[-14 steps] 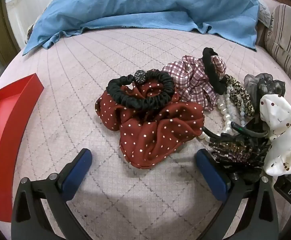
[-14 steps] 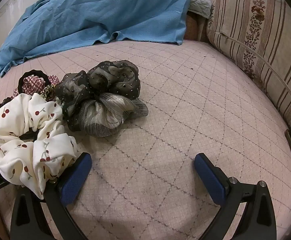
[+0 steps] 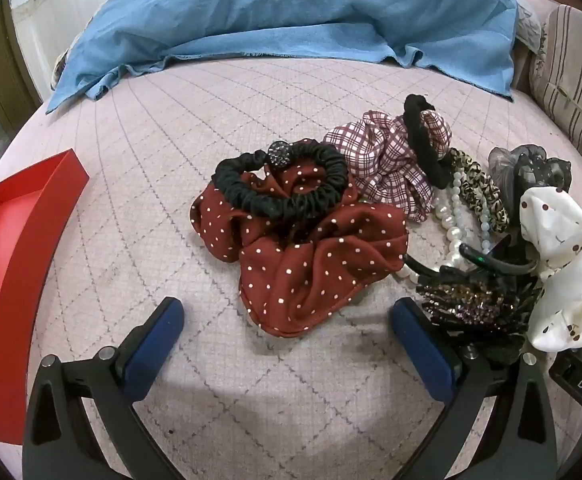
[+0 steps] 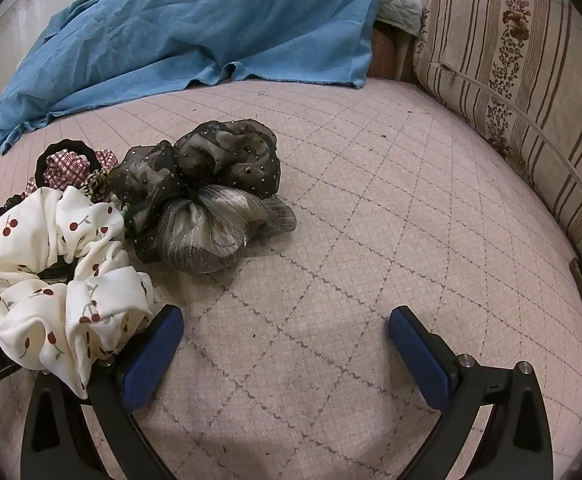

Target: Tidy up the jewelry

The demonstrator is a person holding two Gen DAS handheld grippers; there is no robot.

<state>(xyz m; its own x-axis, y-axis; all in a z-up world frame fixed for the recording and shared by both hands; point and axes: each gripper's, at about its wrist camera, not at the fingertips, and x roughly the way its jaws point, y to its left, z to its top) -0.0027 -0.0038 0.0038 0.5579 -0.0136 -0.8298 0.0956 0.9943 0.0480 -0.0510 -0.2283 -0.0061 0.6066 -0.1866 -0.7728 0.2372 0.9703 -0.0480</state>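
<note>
Right now I have both tools spread wide and empty: the left tool (image 3: 287, 346) hangs just short of the red dotted scrunchie (image 3: 311, 256), the right tool (image 4: 287, 354) over bare bed (image 4: 371, 240) beside the cherry scrunchie (image 4: 59, 276). The jewelry sits heaped mid-bed; the red tray (image 3: 11, 248) lies well apart, far left. My worry is the pile: the black tie (image 3: 283, 184) rests on the dotted scrunchie and the pearls (image 3: 449, 220) run under the claw clip (image 3: 479, 300), so a careless pinch may drag neighbours along. Readable writing: "DAS" on the right tool's body, "Robot.AI" on the left's.
</note>
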